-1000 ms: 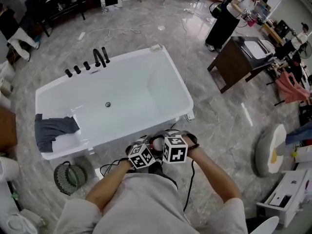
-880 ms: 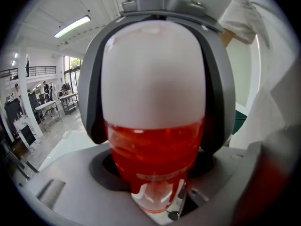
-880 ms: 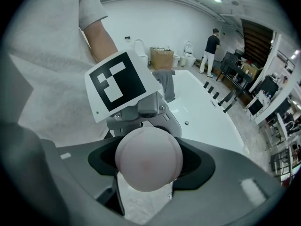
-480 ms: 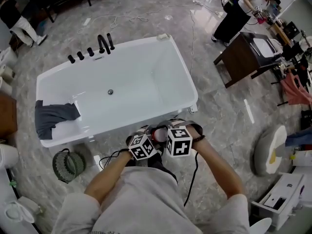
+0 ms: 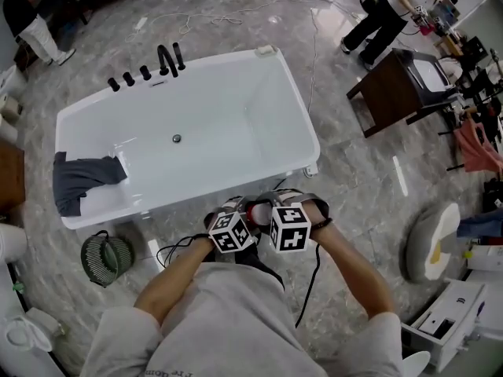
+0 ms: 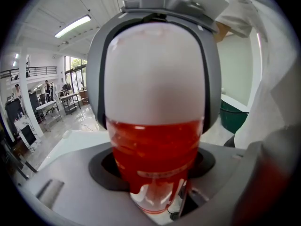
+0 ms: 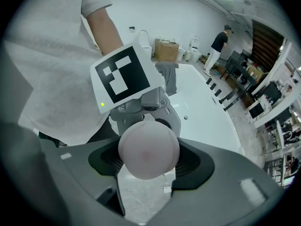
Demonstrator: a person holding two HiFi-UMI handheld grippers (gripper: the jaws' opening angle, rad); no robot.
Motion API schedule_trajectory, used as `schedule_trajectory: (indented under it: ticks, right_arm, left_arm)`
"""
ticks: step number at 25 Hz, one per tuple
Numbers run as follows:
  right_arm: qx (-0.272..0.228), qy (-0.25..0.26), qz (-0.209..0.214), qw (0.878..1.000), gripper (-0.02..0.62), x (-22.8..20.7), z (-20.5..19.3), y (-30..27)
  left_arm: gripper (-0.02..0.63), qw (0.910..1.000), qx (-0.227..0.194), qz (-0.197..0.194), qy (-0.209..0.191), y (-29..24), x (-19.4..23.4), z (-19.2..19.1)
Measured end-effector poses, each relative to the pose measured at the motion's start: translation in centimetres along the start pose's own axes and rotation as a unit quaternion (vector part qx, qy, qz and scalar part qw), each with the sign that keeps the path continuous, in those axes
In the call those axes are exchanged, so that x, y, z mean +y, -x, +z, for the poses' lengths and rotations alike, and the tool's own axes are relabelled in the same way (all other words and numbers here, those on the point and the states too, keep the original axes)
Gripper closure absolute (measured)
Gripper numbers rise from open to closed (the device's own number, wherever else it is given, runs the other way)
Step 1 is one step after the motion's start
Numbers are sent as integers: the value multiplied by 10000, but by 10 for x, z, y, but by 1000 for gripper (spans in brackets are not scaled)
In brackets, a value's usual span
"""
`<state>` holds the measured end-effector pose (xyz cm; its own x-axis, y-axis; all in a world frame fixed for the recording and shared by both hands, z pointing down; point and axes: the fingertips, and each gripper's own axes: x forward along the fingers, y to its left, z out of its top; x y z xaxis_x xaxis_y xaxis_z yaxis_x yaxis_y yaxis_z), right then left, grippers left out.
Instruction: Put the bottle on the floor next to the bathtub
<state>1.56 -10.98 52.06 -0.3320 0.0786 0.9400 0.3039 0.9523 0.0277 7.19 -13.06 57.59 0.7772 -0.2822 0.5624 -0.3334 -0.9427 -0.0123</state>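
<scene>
Left gripper (image 6: 155, 171) is clamped on the bottle (image 6: 155, 117), pads tight on the red lower half at 3 and 9 o'clock. Right gripper (image 7: 148, 161) comes in steeply from above, jaws set wide and closed round the white top, which faces its camera end-on. So both tools have the bottle, upright between them. From the head view the pair sit close in front of the person, marker cubes side by side, over the floor (image 5: 354, 179). The tub (image 5: 228, 132) is just beyond at 12 o'clock, near rim close by. Inside it, a dark cloth (image 5: 82, 181) lies at the 9 o'clock end. Black taps (image 5: 149, 69) line the 11 o'clock rim. A green basket (image 5: 106, 256) stands at 8 o'clock from the grippers.
</scene>
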Motion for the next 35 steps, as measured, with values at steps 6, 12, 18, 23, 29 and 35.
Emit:
schedule_trajectory:
  ticks: [6, 12, 18, 23, 29, 35]
  right_arm:
    - [153, -208, -51, 9997, 308, -8, -31, 1]
    - [537, -496, -304, 9969, 308, -17, -88, -4]
    - [708, -1275, -338, 9887, 308, -20, -160, -27]
    - [453, -2186, -675, 9724, 308, -26, -216, -51]
    - [82, -3311, -1108, 9370, 308, -38, -283, -87]
    - [-412, -4811, -1485, 8630, 308, -55, -350, -143]
  left_arm:
    - [267, 9998, -92, 51, 171, -8, 8, 6]
    - [268, 9985, -188, 146, 498, -10, 20, 7]
    - [268, 9967, -319, 131, 732, -23, 27, 17]
    - [272, 9951, -348, 111, 922, -44, 32, 19]
    - [275, 9924, -207, 72, 1215, -83, 37, 14]
    - [278, 9854, -279, 236, 1666, -121, 47, -7]
